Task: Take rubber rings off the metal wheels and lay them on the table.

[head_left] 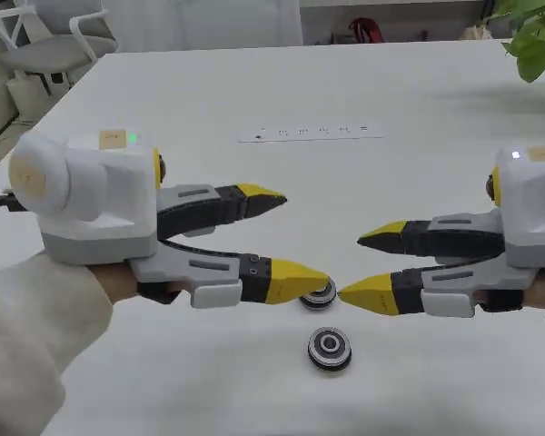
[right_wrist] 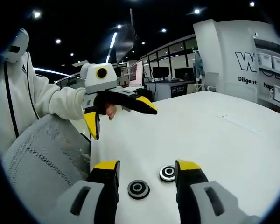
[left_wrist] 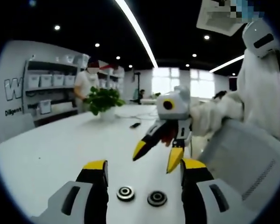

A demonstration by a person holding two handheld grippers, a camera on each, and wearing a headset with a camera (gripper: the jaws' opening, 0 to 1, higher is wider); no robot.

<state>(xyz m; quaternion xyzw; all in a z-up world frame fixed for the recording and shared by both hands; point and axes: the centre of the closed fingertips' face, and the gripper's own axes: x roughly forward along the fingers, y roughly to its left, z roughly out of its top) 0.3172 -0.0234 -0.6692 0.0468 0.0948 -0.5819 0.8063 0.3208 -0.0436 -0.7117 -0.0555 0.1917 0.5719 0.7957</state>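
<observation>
We hold both grippers low over the table [head_left: 418, 100], tips facing each other, and neither has hold of anything. The left gripper [head_left: 298, 238] has its jaws spread wide. The right gripper [head_left: 354, 265] has its jaws parted as well, a little less so in the head view.

Two wheels lie flat on the table, apart from each other. The far wheel [head_left: 322, 293] sits under the tip of the left gripper's lower jaw, which covers part of it. It is also just beside the tip of the right gripper's lower jaw, and we cannot tell whether either tip touches it. The near wheel [head_left: 330, 349] lies free on our side of both pairs of tips. Each wheel shows a dark outer band round a lighter hub.

In the left gripper view, the far wheel [left_wrist: 125, 193] and the near wheel [left_wrist: 157, 198] lie side by side in the gap between that gripper's own jaws, clear of both (the right gripper [left_wrist: 156, 156] hangs beyond them, tips pointing down).

In the right gripper view, the near wheel [right_wrist: 138, 189] lies in the gap between its jaws. The far wheel [right_wrist: 168, 173] is just beside the inner edge of the jaw on that view's right, though we cannot tell if they touch. The left gripper [right_wrist: 122, 119] shows beyond, jaws wide.
</observation>
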